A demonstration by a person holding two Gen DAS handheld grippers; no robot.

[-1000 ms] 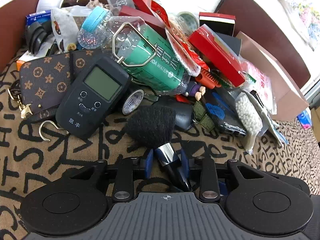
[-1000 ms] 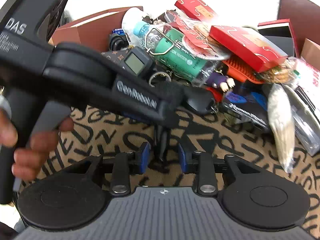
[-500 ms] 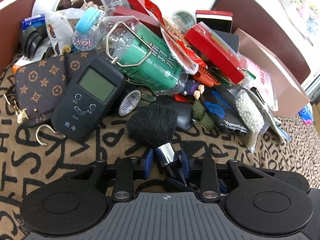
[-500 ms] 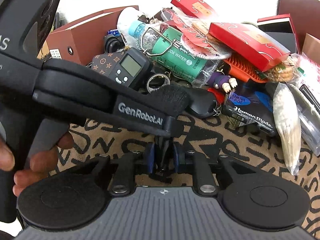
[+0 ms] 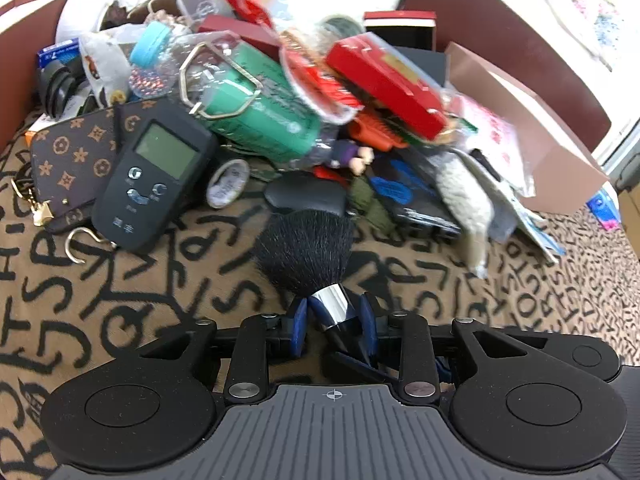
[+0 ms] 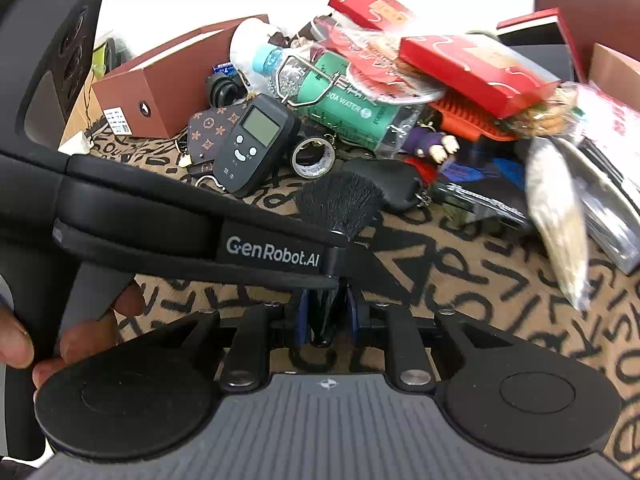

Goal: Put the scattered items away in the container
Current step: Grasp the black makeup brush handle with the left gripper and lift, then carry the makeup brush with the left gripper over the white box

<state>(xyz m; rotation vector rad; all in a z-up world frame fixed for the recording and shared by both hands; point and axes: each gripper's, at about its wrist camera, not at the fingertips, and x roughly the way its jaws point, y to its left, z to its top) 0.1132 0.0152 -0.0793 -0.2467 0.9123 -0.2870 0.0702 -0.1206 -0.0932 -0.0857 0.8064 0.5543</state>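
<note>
My left gripper has just been closing and its blue pads now pinch the chrome ferrule of the black brush, whose bristles fan out toward twelve o'clock over the letter-printed cloth. My right gripper has also been closing, and its pads clamp the brush's dark handle tip from the other side (so both of my tools hold the same brush at once); in the right wrist view the left tool crosses in from nine o'clock, with the fingers of my left hand wrapped on its grip. Just past the bristles at twelve o'clock lies a black key pouch, touching or nearly touching them. At ten o'clock sits a black hand scale with its hook on the cloth, partly over a brown monogram wallet. Between scale and pouch rests a small tape roll. Behind them, a green soda-water bottle lies under red boxes. At two o'clock stands an open brown cardboard box, well apart from the brush.
</note>
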